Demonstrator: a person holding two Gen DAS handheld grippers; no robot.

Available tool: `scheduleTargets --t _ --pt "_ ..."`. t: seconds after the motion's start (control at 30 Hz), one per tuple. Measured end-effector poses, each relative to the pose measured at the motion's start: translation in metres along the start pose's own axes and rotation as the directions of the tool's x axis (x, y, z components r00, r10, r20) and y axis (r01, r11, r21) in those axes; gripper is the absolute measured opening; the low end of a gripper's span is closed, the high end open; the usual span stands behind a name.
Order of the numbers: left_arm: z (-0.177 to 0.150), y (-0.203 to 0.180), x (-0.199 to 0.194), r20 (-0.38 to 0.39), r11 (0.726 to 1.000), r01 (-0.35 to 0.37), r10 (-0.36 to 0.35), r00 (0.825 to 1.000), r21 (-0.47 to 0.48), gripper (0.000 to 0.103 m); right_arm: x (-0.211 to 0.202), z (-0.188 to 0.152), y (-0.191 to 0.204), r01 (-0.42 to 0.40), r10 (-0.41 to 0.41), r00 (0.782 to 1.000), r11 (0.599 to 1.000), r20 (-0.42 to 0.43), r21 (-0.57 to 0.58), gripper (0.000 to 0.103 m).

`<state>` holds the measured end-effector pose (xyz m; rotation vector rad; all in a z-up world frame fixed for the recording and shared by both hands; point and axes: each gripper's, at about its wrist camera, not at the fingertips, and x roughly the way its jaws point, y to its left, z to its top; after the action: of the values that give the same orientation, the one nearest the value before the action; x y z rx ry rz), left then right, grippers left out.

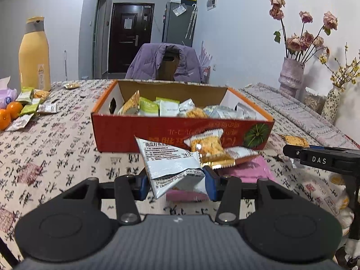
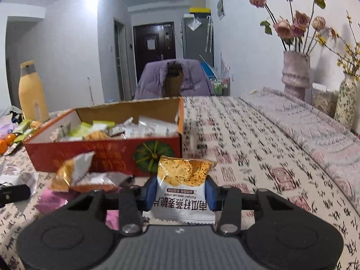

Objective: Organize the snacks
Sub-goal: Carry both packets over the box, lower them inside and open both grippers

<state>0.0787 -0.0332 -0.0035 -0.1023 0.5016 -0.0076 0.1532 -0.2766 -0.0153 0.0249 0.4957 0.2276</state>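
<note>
A red cardboard box (image 1: 126,135) stands open on the patterned tablecloth, with several snack packets inside. Just in front of its near wall, my left gripper (image 1: 177,180) is shut on a crumpled silver snack packet (image 1: 166,159). Two orange cracker packets (image 1: 208,147) stick up with it from the same grip. In the right wrist view that bunch (image 2: 74,173) hangs at the left, before the box (image 2: 94,157). My right gripper (image 2: 181,191) is shut on an upright oat crisp packet (image 2: 182,180), to the right of the box's front corner. From the left wrist view it (image 1: 290,150) appears at the right edge.
Loose packets (image 1: 33,105), oranges (image 1: 11,112) and a yellow flask (image 1: 33,54) sit at the far left. A pink packet (image 1: 249,168) lies under my left fingers. Two vases (image 1: 291,76) stand at the right wall. A chair with a purple jacket (image 1: 166,60) is behind the box.
</note>
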Motion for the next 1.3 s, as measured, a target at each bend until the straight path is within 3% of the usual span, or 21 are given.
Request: scheduleTargets --t 0.4,0.7,1.07,1.3 --pt "0.04 0.009 0.008 0.091 1.0 -0.006 0.006 0.996 -0.004 0.048 0.006 0.042 0.032 -0.073 0.079 0.992 0.995 0.102 -0.065 0.043" --pt "0.077 0.013 0.032 0.134 1.0 -0.015 0.016 0.991 -0.011 0.048 0.042 0.072 0.052 -0.098 0.109 0.987 0.991 0.119 -0.096 0.043" --pt "0.108 0.024 0.08 0.135 0.996 -0.053 0.061 0.989 -0.066 0.048 0.089 0.091 0.065 -0.116 0.127 0.985 0.988 0.113 -0.098 0.043" --pt "0.113 0.036 0.109 0.145 0.991 -0.087 0.1 0.984 -0.097 0.048 0.109 0.082 0.066 -0.114 0.123 0.984 0.99 0.128 -0.081 0.043"
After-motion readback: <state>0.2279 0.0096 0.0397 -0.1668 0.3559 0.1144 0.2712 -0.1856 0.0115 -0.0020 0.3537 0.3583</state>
